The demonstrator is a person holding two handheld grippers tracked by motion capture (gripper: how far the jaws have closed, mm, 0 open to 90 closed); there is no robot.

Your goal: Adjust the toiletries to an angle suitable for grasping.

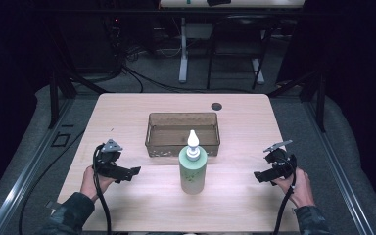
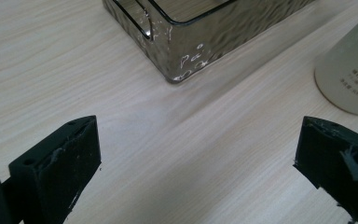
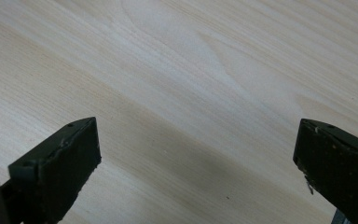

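With the pale green pump bottle [image 1: 192, 170] standing upright mid-bench just before the smoked clear bin [image 1: 183, 133], both the left tongs [image 1: 127, 172] and right tongs [image 1: 260, 176] are waiting wide open and empty, so closing low on its body looks wisest, while the left gripper view is revealing the bin's rippled corner [image 2: 186, 60].

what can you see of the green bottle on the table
The bottle is pale green, likely plastic, with a white pointed cap. It stands upright on the wooden table, just in front of the tinted see-through tray, about midway between the two tools. Nothing grips it. The left gripper view shows its base with small print.
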